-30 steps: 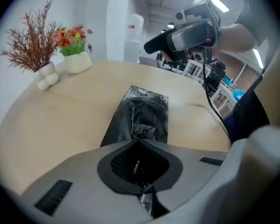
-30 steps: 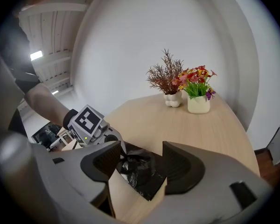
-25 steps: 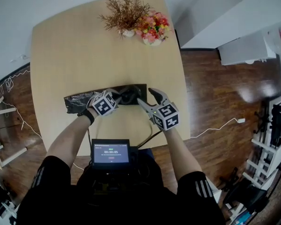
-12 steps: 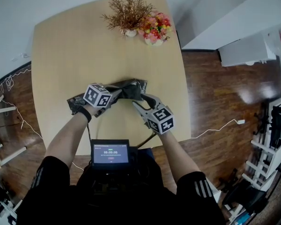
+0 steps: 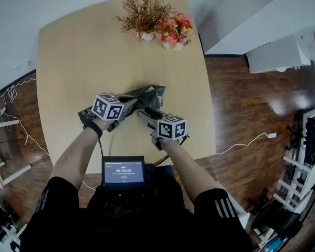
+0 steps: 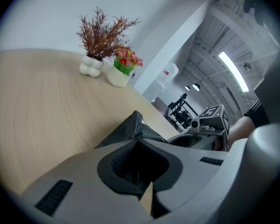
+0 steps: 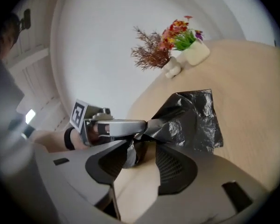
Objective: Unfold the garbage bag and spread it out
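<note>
Writing: a row of timer digits on the small black screen (image 5: 124, 171) at the person's chest, too small to read. Both cubes carry black-and-white square markers.

Pale wooden table (image 5: 73, 51), dark plank floor (image 5: 241, 104), white wall. At the far edge, dried brown sprigs in a white pot (image 5: 142, 16) beside red and pink flowers in a white pot (image 5: 172, 30).

Crumpled black plastic garbage bag (image 7: 191, 118) on the table's near half, one end lifted.

Left tool (image 5: 130, 103) pressed together, pinching that bag end. Right tool (image 7: 143, 149) spread, jaws just been closing, a bag fold between them, not clamped.
</note>
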The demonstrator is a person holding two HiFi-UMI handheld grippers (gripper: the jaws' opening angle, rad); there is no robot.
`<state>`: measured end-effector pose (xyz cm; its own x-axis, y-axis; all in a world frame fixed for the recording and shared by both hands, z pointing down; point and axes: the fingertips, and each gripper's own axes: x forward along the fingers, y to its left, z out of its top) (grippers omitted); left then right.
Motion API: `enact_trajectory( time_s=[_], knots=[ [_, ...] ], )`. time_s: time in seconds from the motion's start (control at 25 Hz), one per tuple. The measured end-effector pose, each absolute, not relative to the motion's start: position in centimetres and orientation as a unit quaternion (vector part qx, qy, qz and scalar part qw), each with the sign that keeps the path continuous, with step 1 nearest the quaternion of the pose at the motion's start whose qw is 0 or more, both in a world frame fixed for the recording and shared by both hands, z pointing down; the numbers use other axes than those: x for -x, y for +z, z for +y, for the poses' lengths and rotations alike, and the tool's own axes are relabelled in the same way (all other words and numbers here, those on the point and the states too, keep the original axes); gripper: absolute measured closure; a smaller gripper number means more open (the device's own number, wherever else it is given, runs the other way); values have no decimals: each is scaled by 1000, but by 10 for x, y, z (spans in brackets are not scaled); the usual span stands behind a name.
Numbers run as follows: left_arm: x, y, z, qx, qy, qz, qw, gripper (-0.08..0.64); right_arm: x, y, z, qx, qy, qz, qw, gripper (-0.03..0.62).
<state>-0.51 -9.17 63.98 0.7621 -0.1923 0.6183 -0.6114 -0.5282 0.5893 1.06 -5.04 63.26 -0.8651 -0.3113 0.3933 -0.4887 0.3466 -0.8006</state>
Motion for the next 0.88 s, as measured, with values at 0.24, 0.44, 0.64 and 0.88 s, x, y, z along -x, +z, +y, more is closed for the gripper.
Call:
enact_trajectory(
  time_s=[0.24,0.44,0.64,0.88],
  knots=[
    [6,639,-90,-839,248,-237,422,559,-17,636,-68,-285,544,-789,38,487],
    [8,637,-91,-841,249,-236,419,559,-17,634,-65,-278,528,-801,38,581],
    [9,632,-94,-839,240,-240,425,560,-15,628,-60,-269,515,-813,40,584],
    [20,626,-105,-819,217,-256,465,560,-20,634,-54,-273,506,-816,59,586]
  ],
)
